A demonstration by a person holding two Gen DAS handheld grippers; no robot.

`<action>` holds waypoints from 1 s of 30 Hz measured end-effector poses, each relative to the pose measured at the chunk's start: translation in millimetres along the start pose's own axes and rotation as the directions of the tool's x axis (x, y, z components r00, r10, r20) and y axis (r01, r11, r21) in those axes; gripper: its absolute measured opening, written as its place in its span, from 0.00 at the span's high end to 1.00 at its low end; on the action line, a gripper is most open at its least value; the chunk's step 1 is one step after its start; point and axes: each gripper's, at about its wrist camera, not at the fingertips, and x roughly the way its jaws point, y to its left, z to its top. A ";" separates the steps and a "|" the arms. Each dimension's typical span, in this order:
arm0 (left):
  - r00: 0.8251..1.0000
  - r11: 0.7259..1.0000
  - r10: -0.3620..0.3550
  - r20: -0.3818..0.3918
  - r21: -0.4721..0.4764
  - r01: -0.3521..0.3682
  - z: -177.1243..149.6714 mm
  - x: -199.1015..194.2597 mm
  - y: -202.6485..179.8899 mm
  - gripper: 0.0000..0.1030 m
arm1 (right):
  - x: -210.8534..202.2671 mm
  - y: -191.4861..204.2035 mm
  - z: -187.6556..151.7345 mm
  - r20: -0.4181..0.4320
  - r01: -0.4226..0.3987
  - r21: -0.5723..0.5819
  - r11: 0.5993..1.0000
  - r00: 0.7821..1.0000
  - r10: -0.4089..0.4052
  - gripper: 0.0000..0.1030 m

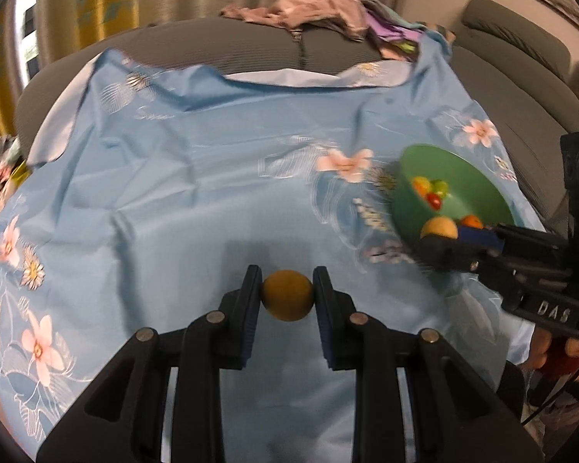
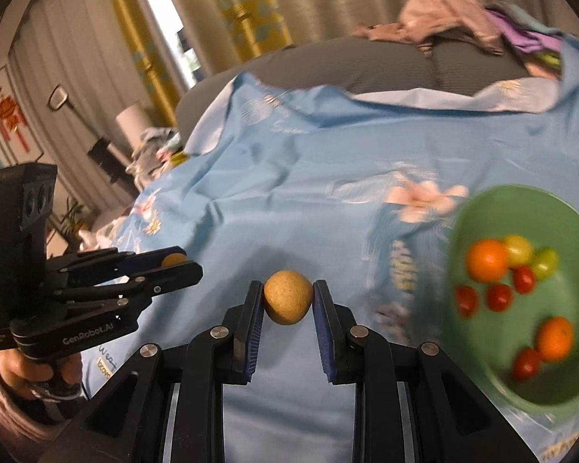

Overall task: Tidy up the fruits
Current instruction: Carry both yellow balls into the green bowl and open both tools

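Note:
My left gripper (image 1: 287, 295) is shut on a round tan-yellow fruit (image 1: 287, 296), held above the blue floral cloth (image 1: 181, 193). My right gripper (image 2: 288, 303) is shut on a similar speckled tan fruit (image 2: 288, 303). It shows in the left wrist view (image 1: 449, 237) beside the near rim of the green bowl (image 1: 478, 189), with its fruit (image 1: 439, 228). The green bowl (image 2: 482, 351) lies to the right of my right gripper and holds two oranges (image 2: 487, 260), several red cherry tomatoes (image 2: 499, 297) and yellow-green ones (image 2: 544, 263). The left gripper appears in the right wrist view (image 2: 177, 264) at far left.
The cloth covers a grey sofa seat (image 1: 251, 46). A pile of pink and purple clothes (image 1: 320, 4) lies at the back. Sofa cushions (image 1: 521, 77) rise at the right. Curtains (image 2: 251, 11) and a window are behind.

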 end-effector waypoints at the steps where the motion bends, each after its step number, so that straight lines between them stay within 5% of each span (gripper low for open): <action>1: 1.000 1.000 -0.009 0.000 0.022 0.009 3.5 1.4 -10.2 0.74 | -8.1 -8.0 -1.1 0.016 0.021 0.012 1.000 1.000 -0.021 0.74; 19: 0.981 0.958 -0.180 -0.065 0.215 0.190 58.3 62.9 -142.1 0.74 | -69.2 -112.3 -13.7 0.053 0.221 0.135 0.966 0.972 -0.230 0.74; 30: 0.979 0.954 -0.135 -0.155 0.248 0.171 65.3 113.0 -165.5 0.75 | -59.1 -139.1 -14.9 -0.005 0.262 0.138 0.955 0.964 -0.264 0.73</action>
